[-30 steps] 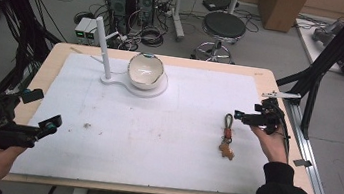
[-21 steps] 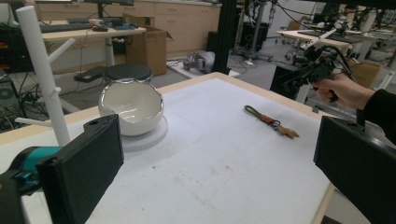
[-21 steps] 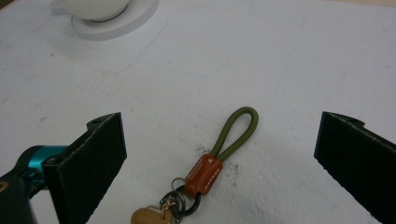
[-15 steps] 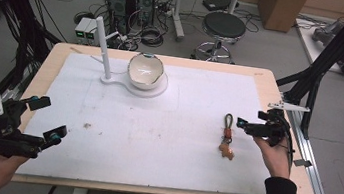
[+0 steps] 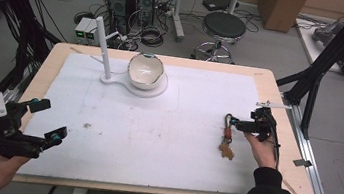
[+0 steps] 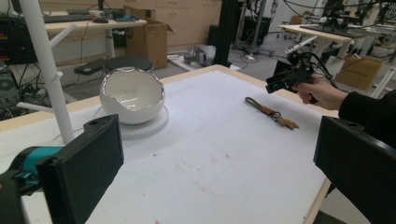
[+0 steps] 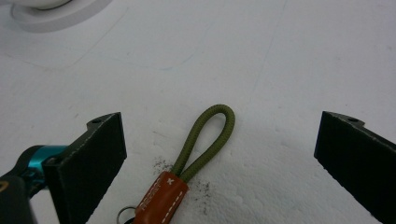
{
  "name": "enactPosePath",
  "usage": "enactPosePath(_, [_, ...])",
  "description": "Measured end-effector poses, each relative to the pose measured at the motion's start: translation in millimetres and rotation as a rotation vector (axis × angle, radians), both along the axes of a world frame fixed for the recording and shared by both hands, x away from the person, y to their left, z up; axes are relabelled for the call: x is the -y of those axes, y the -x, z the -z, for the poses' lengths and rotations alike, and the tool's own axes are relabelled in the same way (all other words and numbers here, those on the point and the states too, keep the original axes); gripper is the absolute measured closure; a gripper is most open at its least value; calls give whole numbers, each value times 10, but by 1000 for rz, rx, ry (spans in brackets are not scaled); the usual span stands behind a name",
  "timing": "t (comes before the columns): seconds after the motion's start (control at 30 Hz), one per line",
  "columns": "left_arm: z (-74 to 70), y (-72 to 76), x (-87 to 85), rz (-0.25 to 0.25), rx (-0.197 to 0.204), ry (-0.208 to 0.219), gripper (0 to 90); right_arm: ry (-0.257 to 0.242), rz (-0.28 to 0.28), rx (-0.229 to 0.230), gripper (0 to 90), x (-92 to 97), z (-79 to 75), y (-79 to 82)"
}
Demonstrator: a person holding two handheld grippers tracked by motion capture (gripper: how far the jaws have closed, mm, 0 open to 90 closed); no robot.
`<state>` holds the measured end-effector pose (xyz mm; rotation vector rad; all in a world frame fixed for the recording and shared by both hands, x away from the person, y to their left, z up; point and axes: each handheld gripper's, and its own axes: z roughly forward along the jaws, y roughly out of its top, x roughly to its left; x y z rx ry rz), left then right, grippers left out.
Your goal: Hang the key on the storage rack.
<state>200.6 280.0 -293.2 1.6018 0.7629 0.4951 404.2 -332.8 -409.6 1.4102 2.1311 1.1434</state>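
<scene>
A: Where does the key strap lie?

B: Flat on the white mat, toward the right side of the table. Its olive cord loop points toward the far edge, the brown leather tab comes next, and a small tan fob trails at the near end.

A: And the right gripper?

B: Just beside the loop, on its right in the high view, held low over the mat. Its jaws stand wide apart; in the right gripper view the loop sits between them, touching neither (there is a little dark grit on the mat by the tab).

A: Anything in the way?

B: Nothing near the strap. The cracked white bowl rests on a white round base far off toward the back, with a white peg stand beside it, both well apart from the strap.

A: Room to move?

B: Bare mat stretches left and toward the person. To the right, the mat's border and the wooden table edge are near the hand.

A: The left gripper?

B: At the near-left corner of the mat, jaws spread wide and holding nothing, well apart from the strap.
</scene>
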Motion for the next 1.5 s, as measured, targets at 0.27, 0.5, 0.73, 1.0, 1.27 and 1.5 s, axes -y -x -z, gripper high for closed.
enactPosePath(0.27, [32, -8, -62, -21, -8, 2, 19, 4, 15, -29, 13, -5, 131, -150])
enactPosePath(0.5, [46, -12, -60, -25, -17, -4, 19, 38, 63, -37, 15, 40, 199, -227])
enactPosePath(0.73, [59, -13, -86, -33, -22, -6, 19, 70, 57, -31, 16, 28, 265, -294])
enactPosePath(1.0, [86, -33, -115, -41, -34, -7, 19, 91, 69, -39, 41, 11, 308, -357])
enactPosePath(1.27, [100, -45, -148, -53, -40, -4, 19, 127, 67, -46, 48, -18, 370, -399])
enactPosePath(1.5, [118, -54, -169, -59, -48, -4, 19, 150, 54, -43, 62, -47, 381, -400])
